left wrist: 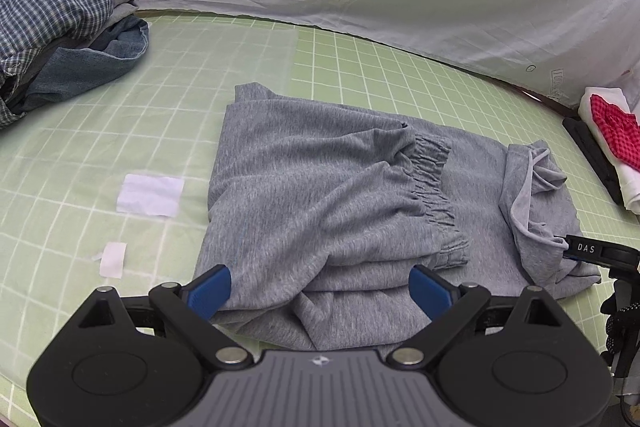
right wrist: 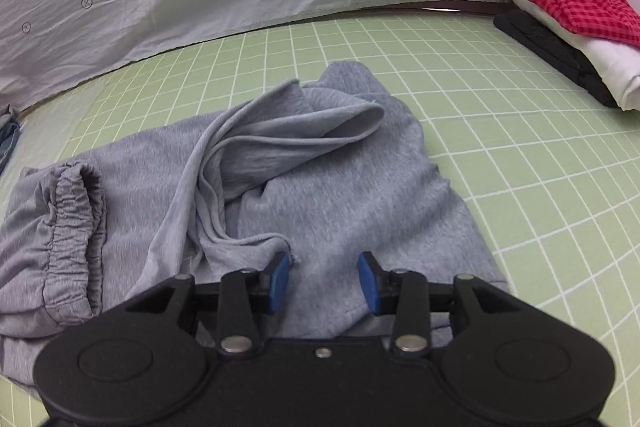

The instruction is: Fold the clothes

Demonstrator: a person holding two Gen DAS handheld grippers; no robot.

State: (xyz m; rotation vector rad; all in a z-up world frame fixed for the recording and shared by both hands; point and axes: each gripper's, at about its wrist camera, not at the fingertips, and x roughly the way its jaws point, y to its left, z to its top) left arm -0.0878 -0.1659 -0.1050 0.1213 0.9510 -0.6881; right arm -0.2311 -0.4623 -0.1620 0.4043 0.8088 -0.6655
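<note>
Garment: grey sweatpants (left wrist: 340, 195), half folded on green grid surface (left wrist: 120, 131).
Left hand-held gripper (left wrist: 320, 291): wide open, holding nothing.
Right hand-held gripper (right wrist: 324, 279): partly open, empty (loose hem at 10 o'clock).
Advice: pinch both near corners evenly, fold toward 12 o'clock.

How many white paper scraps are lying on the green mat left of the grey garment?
2: a larger white scrap beside the grey garment, and a smaller scrap nearer the left gripper. Others could be hidden under clothing.

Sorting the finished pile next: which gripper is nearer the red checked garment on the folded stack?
Right. The right gripper is over the grey garment's end toward the red checked garment; the left gripper is at its far end, further away.
</note>
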